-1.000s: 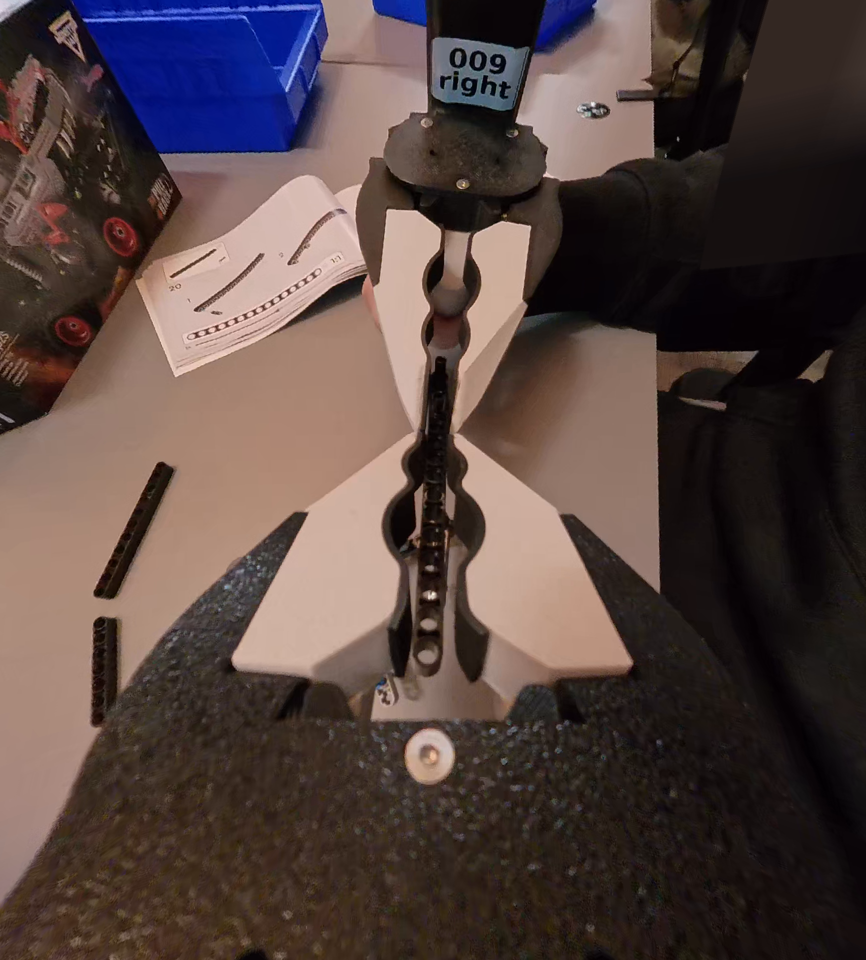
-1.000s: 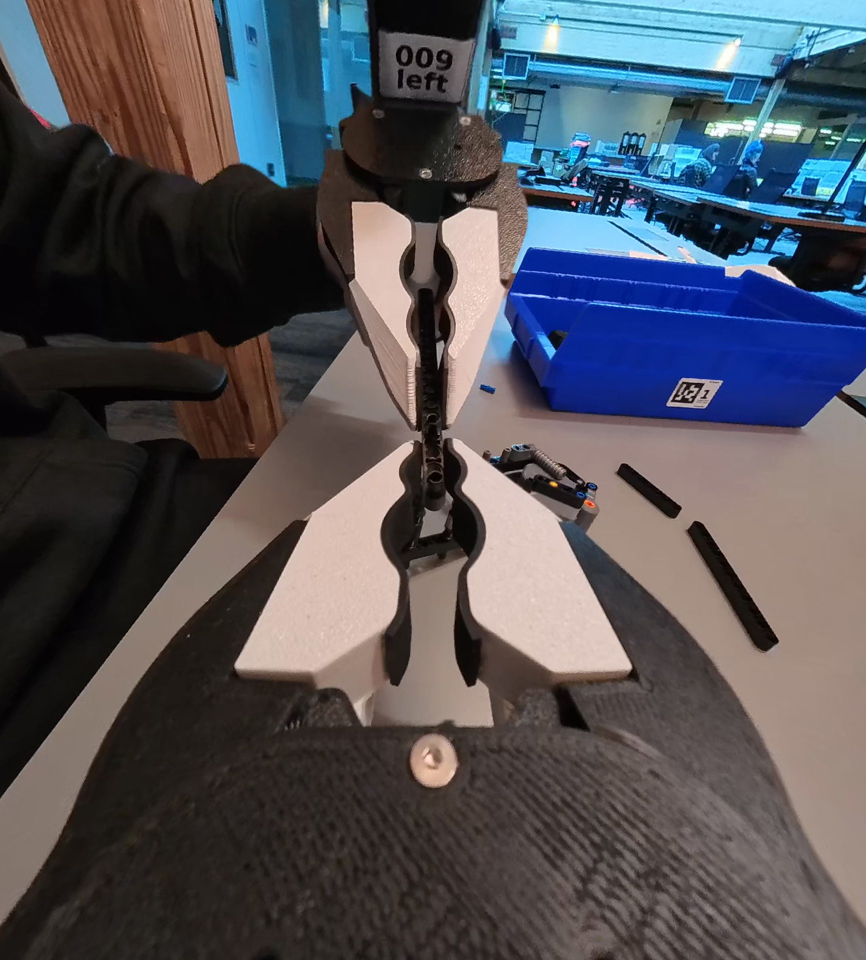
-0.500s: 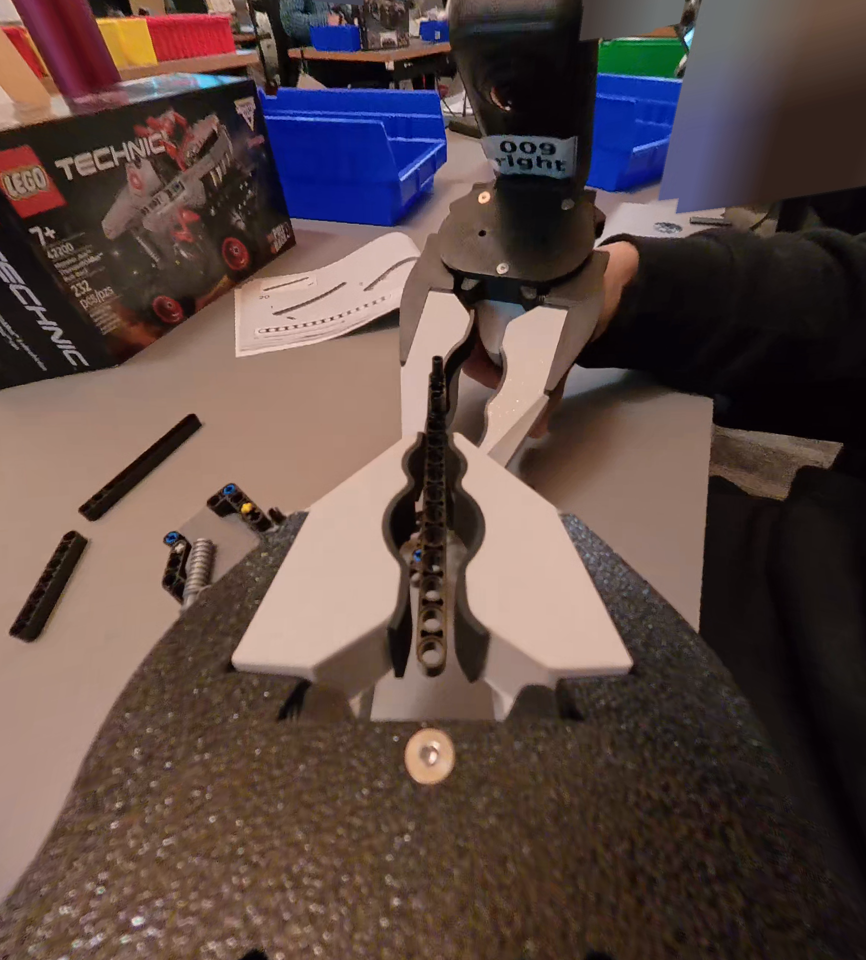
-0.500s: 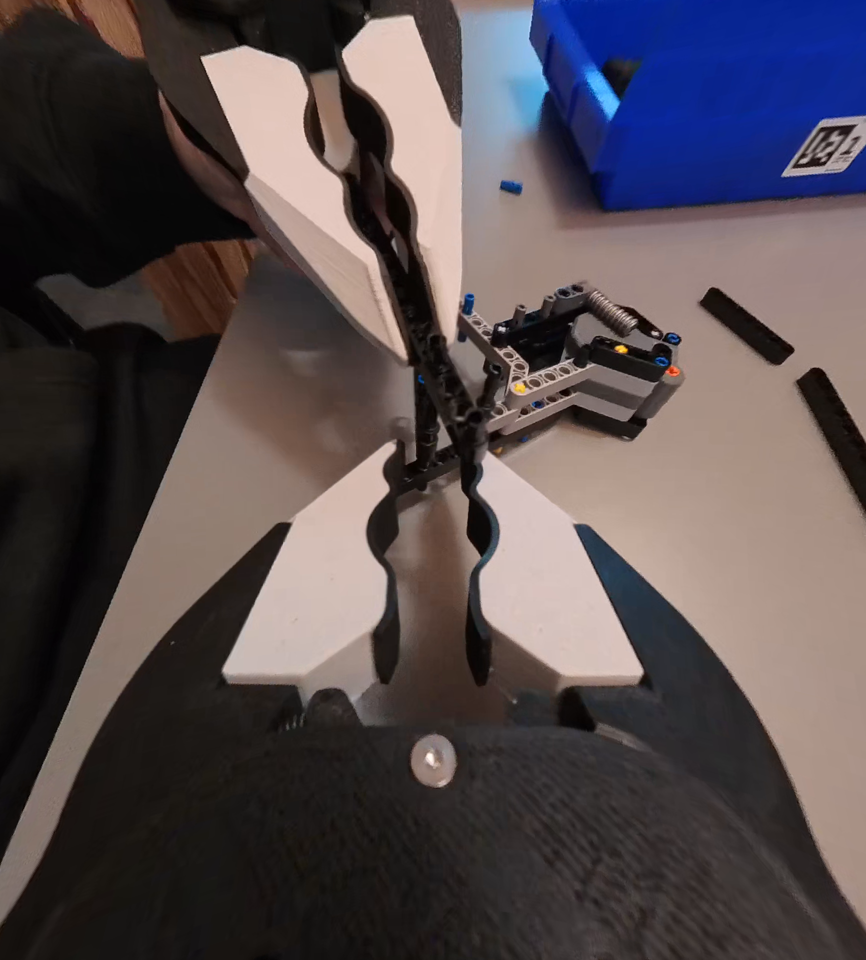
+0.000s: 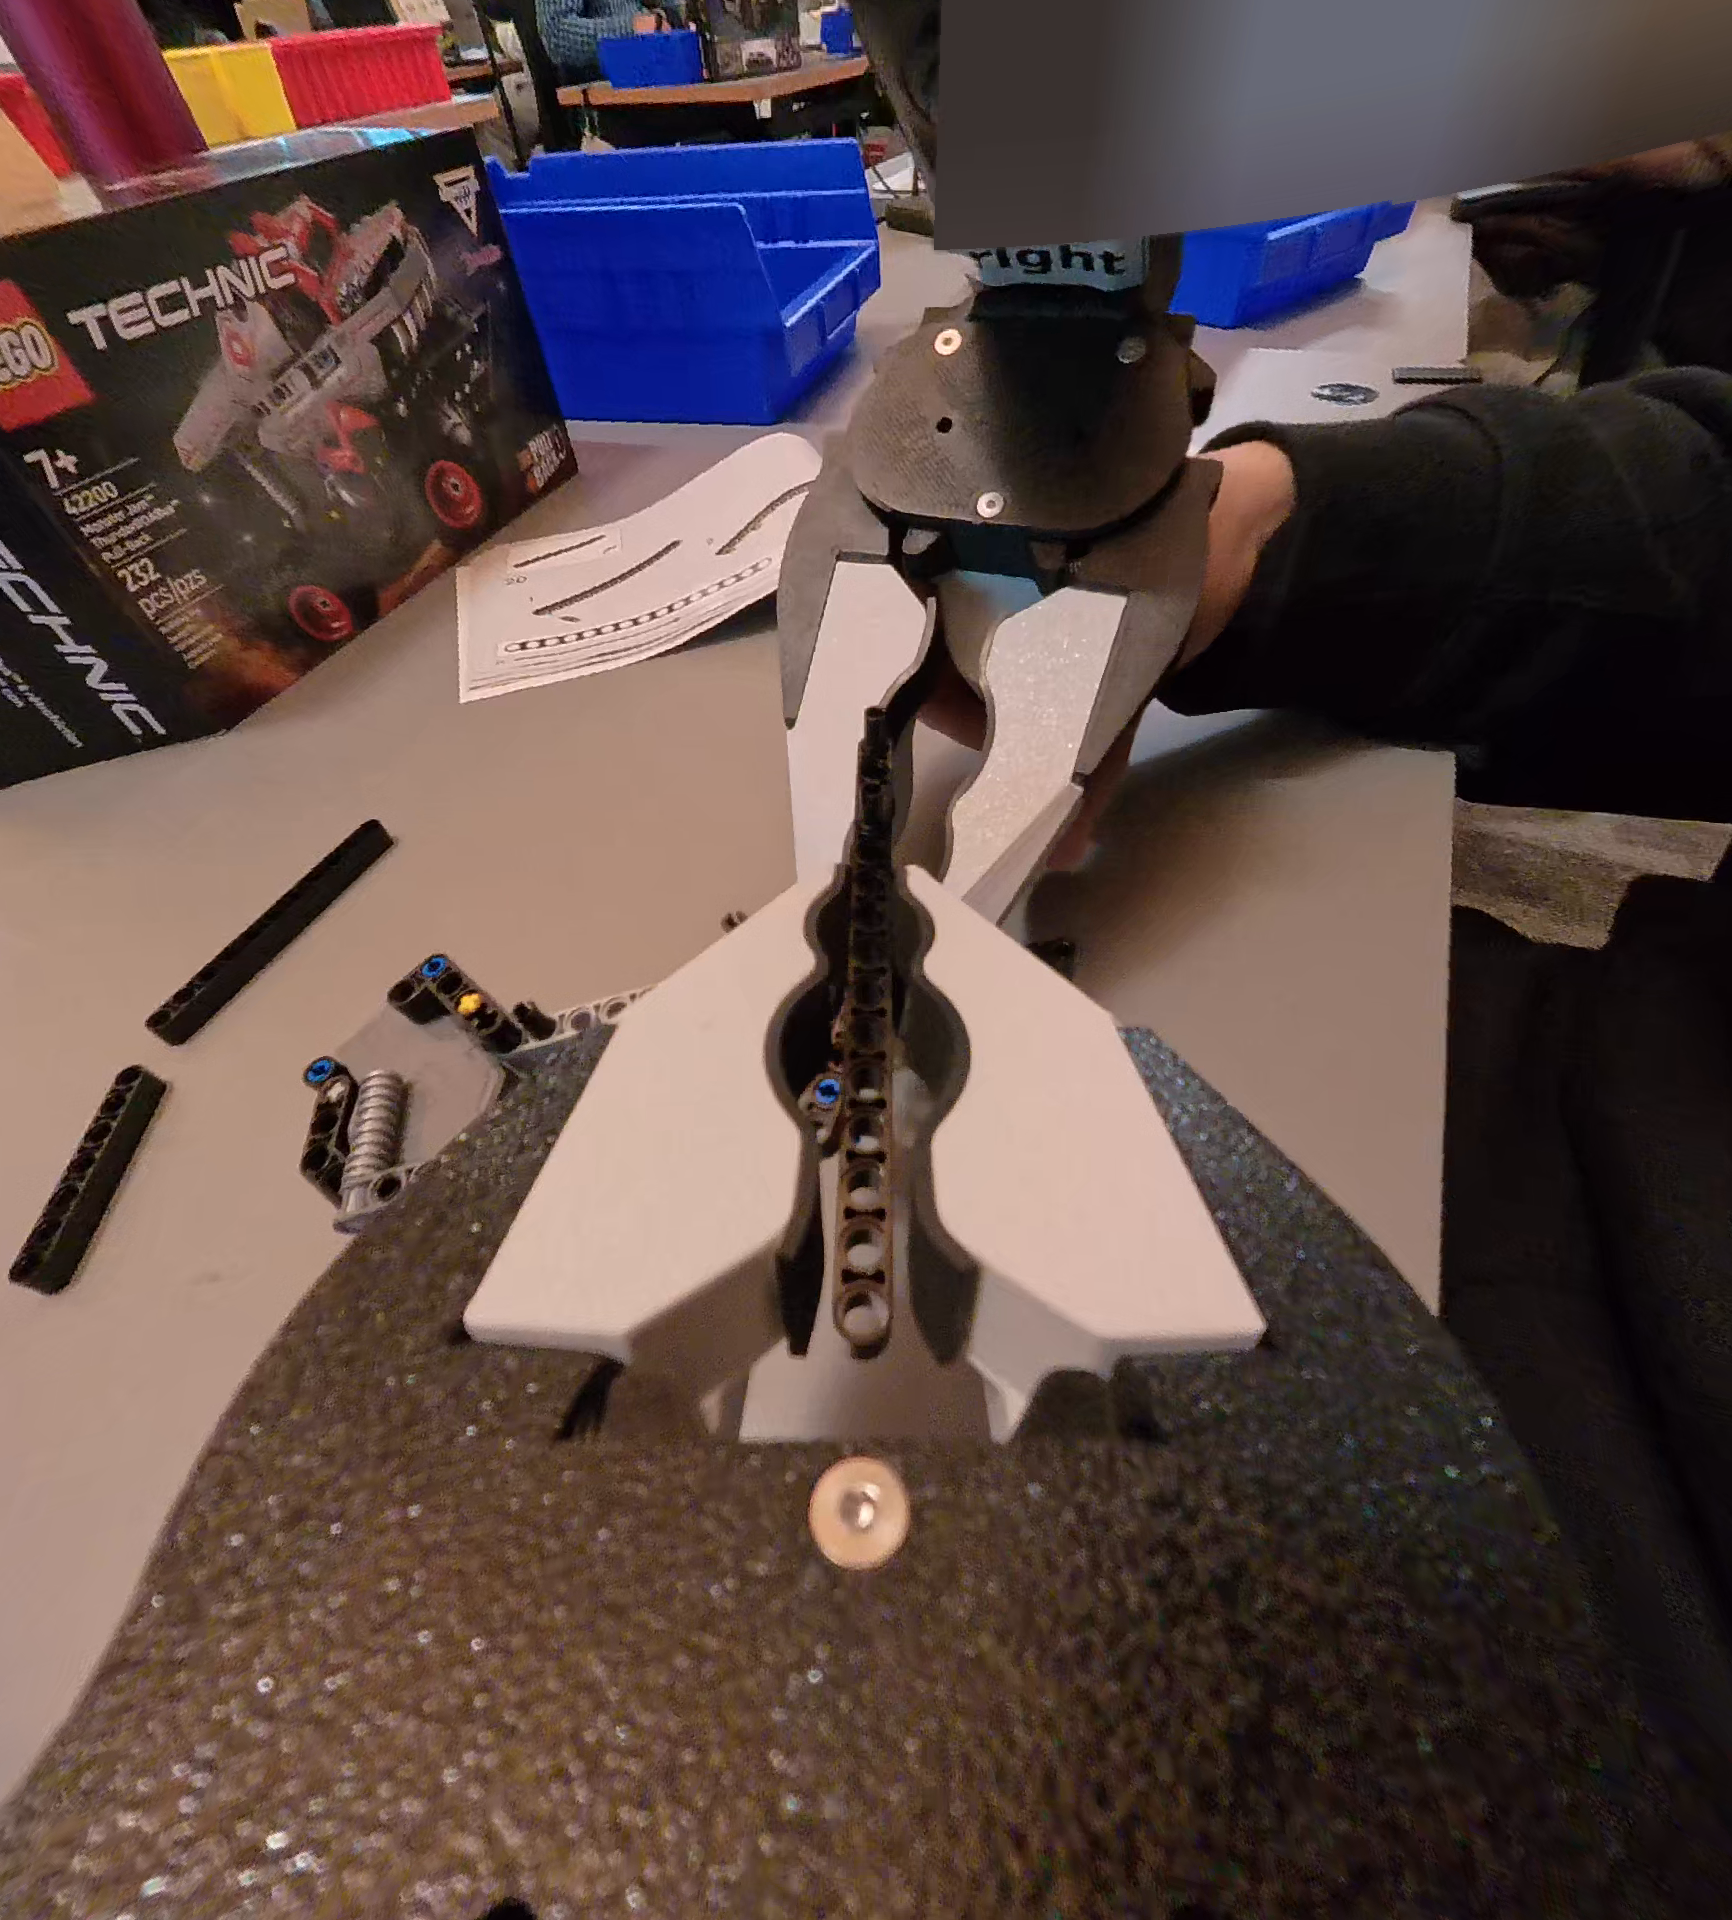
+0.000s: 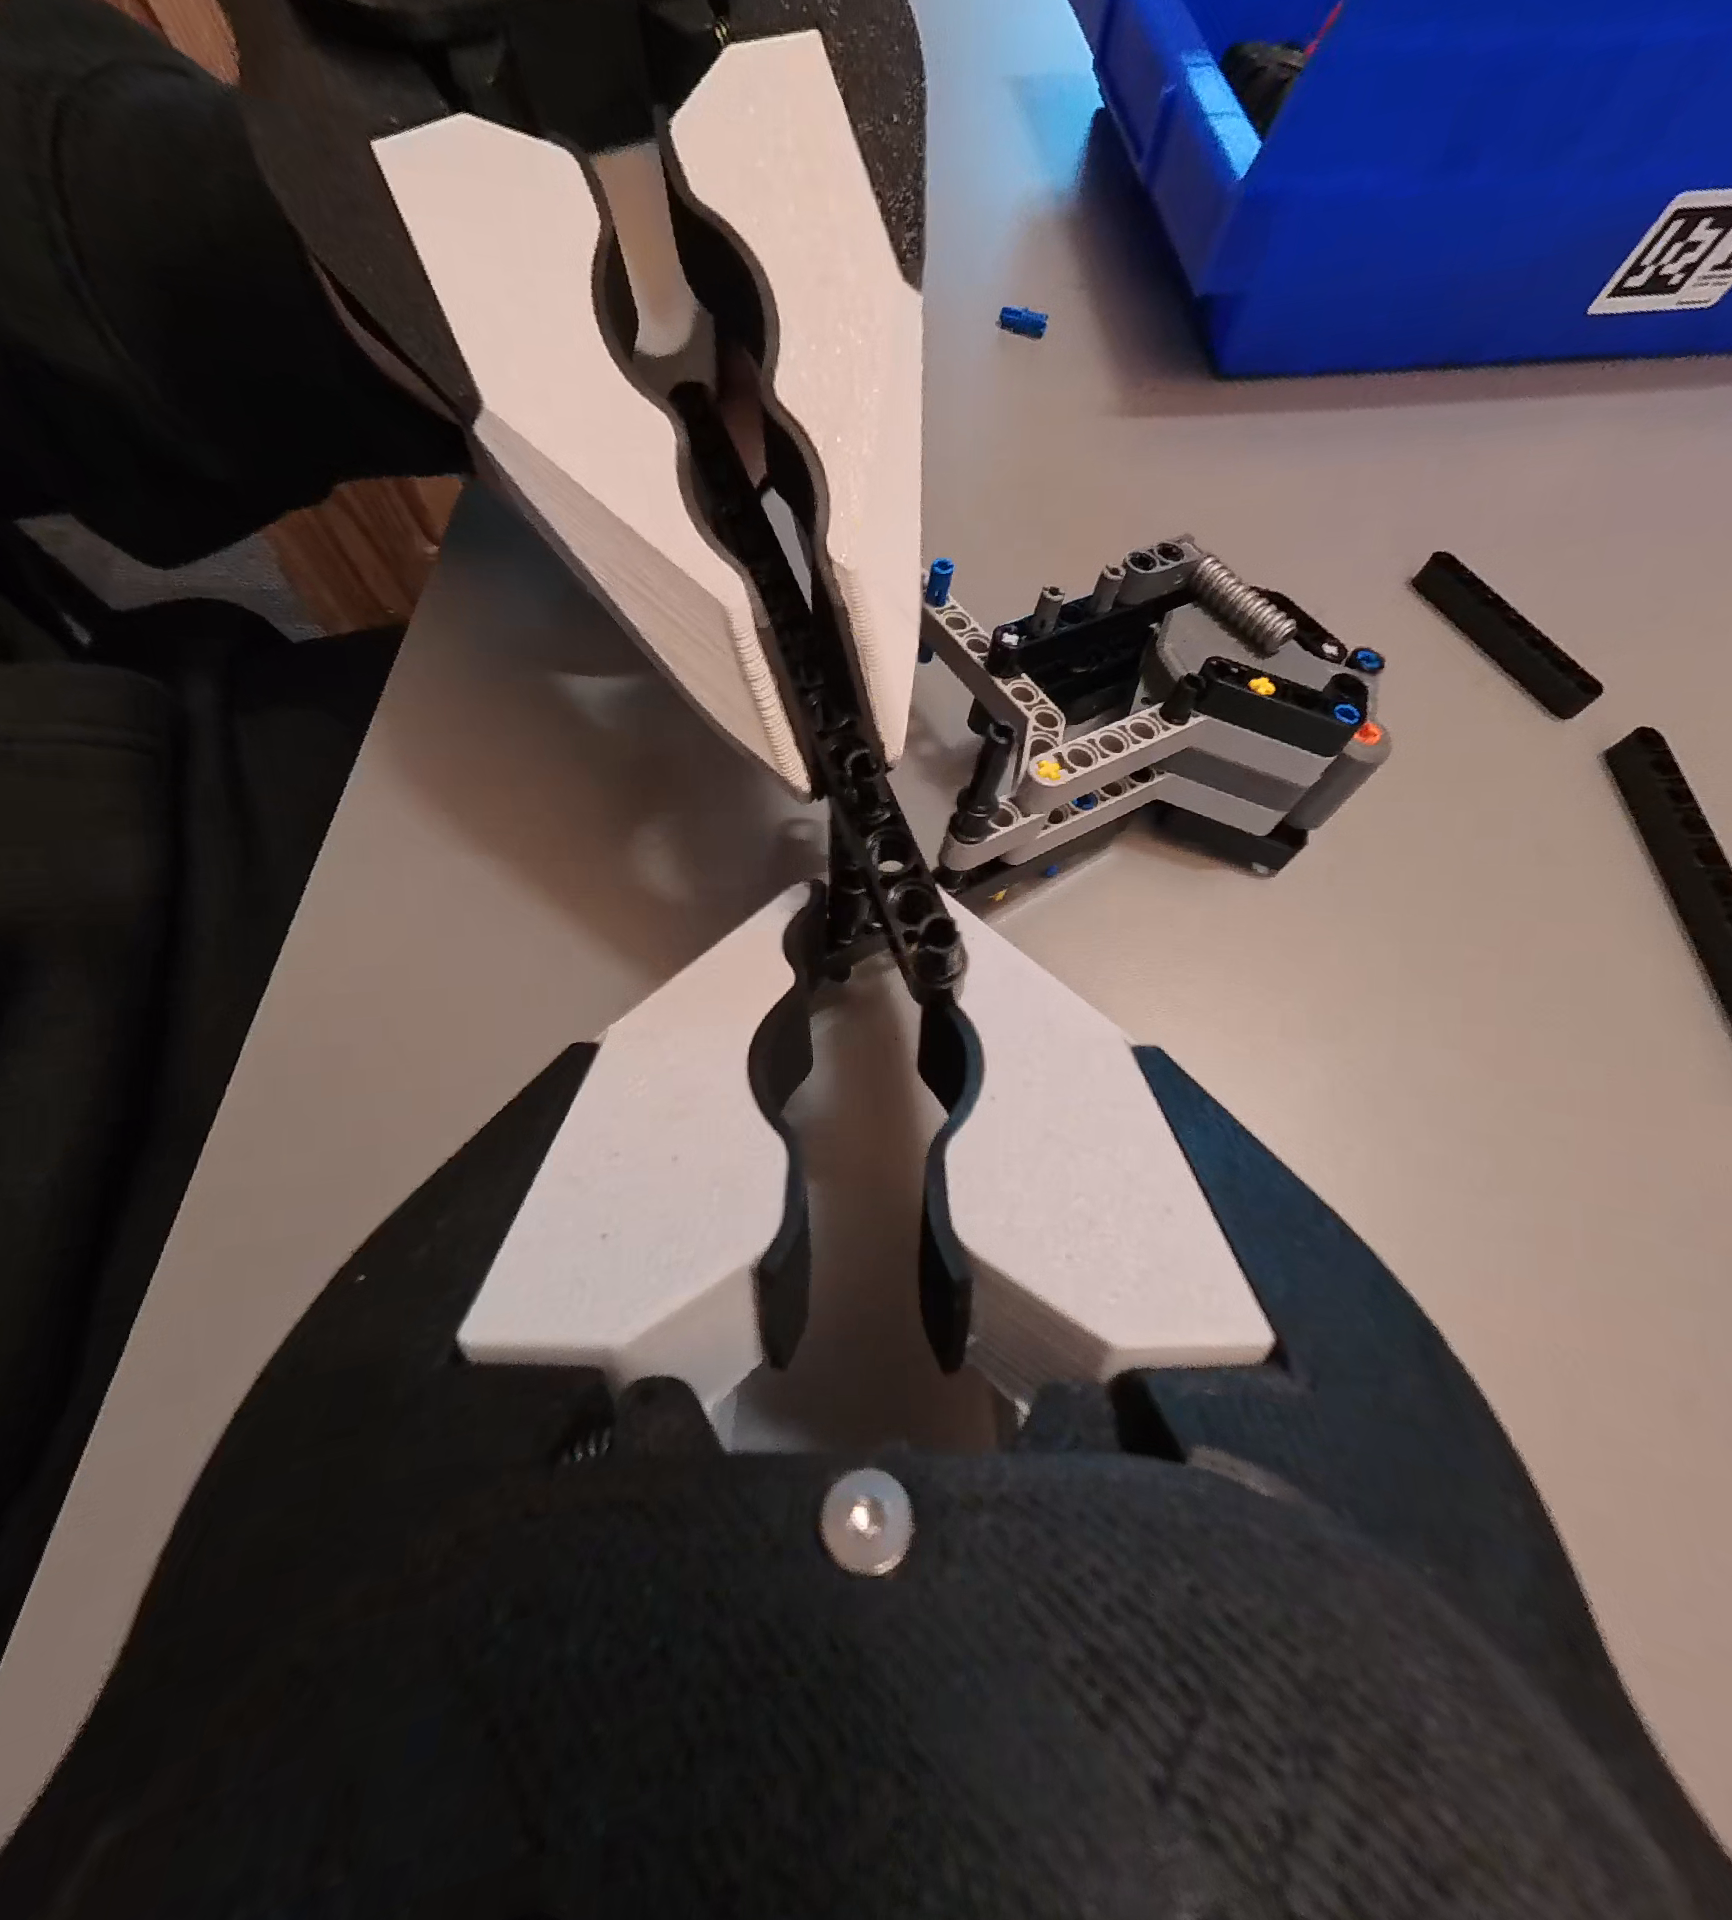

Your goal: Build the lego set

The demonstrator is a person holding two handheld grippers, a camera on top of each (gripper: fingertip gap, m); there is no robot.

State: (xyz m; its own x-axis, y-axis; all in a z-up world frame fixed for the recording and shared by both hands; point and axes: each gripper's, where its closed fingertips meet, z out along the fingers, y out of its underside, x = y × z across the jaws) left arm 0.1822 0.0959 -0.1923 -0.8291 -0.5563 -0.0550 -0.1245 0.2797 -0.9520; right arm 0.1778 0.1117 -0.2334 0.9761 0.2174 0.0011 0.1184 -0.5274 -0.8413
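Note:
My left gripper [image 5: 872,883] is shut on a long black holed beam [image 5: 867,1174] that sticks out past its tips; a blue pin sits in the beam. In the right wrist view the left gripper [image 6: 846,774] comes in from the upper left and holds the beam [image 6: 841,717] slanted down over the table. My right gripper [image 6: 877,925] is open, and the beam's free end lies between its tips. Its spread fingers [image 5: 1033,717] show opposite in the left wrist view. The grey and black partial build [image 6: 1153,717] with a metal spring stands just beyond; it also shows in the left wrist view [image 5: 374,1122].
Two loose black beams [image 6: 1506,649] [image 6: 1714,904] lie right of the build, also in the left wrist view [image 5: 270,930] [image 5: 88,1179]. The set's box [image 5: 218,436], the open instruction booklet [image 5: 633,582] and blue bins [image 5: 696,281] [image 6: 1464,177] stand behind. A blue pin [image 6: 1023,320] lies loose. The table edge [image 5: 1444,1039] is close.
A second ago my right gripper was shut around the beam's far end; its jaws have spread apart. Both grippers have tilted down towards the table and the partial build.

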